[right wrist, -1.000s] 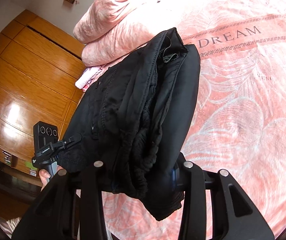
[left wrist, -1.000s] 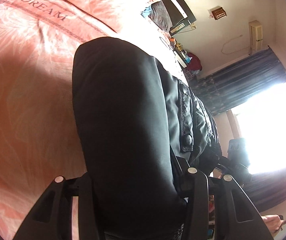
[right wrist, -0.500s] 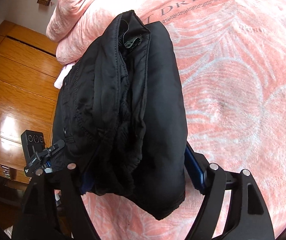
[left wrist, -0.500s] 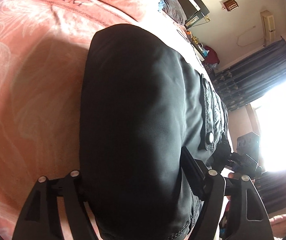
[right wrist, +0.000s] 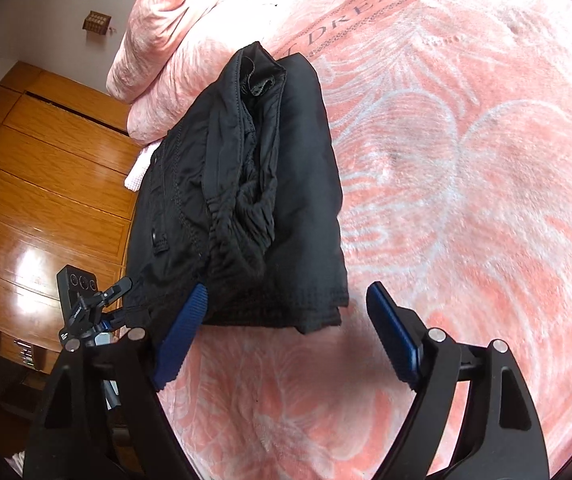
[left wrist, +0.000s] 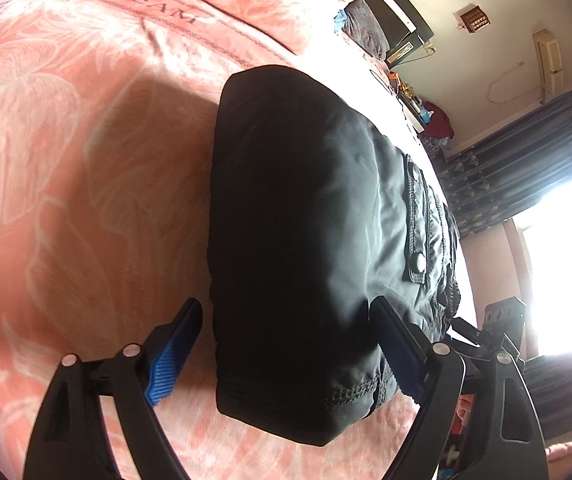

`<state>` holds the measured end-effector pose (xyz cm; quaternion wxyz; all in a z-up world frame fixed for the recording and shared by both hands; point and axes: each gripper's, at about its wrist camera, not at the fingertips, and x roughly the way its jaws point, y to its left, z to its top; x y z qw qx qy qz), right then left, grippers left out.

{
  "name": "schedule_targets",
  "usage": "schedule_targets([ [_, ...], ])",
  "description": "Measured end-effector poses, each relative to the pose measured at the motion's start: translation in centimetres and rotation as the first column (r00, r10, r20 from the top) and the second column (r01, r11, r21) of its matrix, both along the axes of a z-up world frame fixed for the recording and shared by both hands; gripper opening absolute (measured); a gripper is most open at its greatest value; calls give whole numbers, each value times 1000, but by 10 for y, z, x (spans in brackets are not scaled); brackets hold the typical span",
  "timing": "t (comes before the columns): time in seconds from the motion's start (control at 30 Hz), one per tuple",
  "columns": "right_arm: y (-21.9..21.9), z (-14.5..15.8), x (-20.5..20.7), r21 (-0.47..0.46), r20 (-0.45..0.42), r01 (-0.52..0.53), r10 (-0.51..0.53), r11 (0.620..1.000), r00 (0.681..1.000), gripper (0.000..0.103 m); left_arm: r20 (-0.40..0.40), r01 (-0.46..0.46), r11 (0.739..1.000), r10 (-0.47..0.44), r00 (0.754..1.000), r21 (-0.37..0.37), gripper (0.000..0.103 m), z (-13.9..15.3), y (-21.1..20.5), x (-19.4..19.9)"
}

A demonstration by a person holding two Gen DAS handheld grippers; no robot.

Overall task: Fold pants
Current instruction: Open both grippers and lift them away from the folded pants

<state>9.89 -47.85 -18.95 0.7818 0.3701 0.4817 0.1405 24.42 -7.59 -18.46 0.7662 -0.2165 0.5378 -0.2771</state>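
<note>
Pants (left wrist: pixel 306 264) lie folded into a thick black bundle on the pink bedspread (left wrist: pixel 65 200), and both claws stand released around the near ends. Nearest, the left gripper (left wrist: pixel 286 344) has its blue pads spread to either side of the hemmed end, one pad seemingly brushing the cloth, the other just clear. The right gripper (right wrist: pixel 286 312) is spread wide too, its left pad against the bundle's edge, the right one apart. From here, I judge a pad could snag a layer as it backs away and drag the fold open. Farther along, the bunched waistband (right wrist: pixel 245 208) sits loose between the layers and may spring up. Beyond, the heaped pink quilt (right wrist: pixel 189 40) crowds the far end.
</note>
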Motion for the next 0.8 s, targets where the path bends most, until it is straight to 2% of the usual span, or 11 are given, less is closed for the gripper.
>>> schedule_targets([
  [0.03,1,-3,0,11,-4,2,-2,1000,1000,64,-3,-6,1000,6,1000,3,86,-2,1,-1],
  [0.07,-2,-9,-1,21,-28,16,-15,1000,999,49,-11,-16,1000,16,1000,7,90,-6,2,-2],
  [0.17,-9,-26,-6,35,-81,60,-57,998,995,48,-54,-34,999,34,998,-1,92,-14,1,-2],
  [0.23,-9,-17,-11,13,-61,65,-64,998,996,52,-40,-45,999,46,998,20,92,-9,3,-5],
  [0.33,0,8,-21,-157,-44,61,-69,986,997,60,47,-67,989,62,997,134,91,16,3,-18],
  [0.37,2,17,-28,-215,-36,68,-77,974,996,67,90,-79,981,64,994,175,91,26,2,-24],
  [0.4,7,27,-34,-273,-23,81,-90,959,996,80,145,-92,972,61,987,215,93,39,1,-33],
  [0.47,19,48,-47,-389,-3,112,-123,914,992,91,233,-117,955,52,971,273,99,62,-7,-50],
  [0.57,40,73,-65,-477,51,143,-135,867,989,100,310,-133,939,29,950,318,99,88,-16,-75],
  [0.7,67,96,-80,-554,91,168,-141,816,986,100,297,-134,918,19,955,373,99,108,-28,-94],
  [0.8,83,109,-86,-591,93,165,-136,790,986,100,319,-173,900,40,947,399,99,116,-18,-115],
])
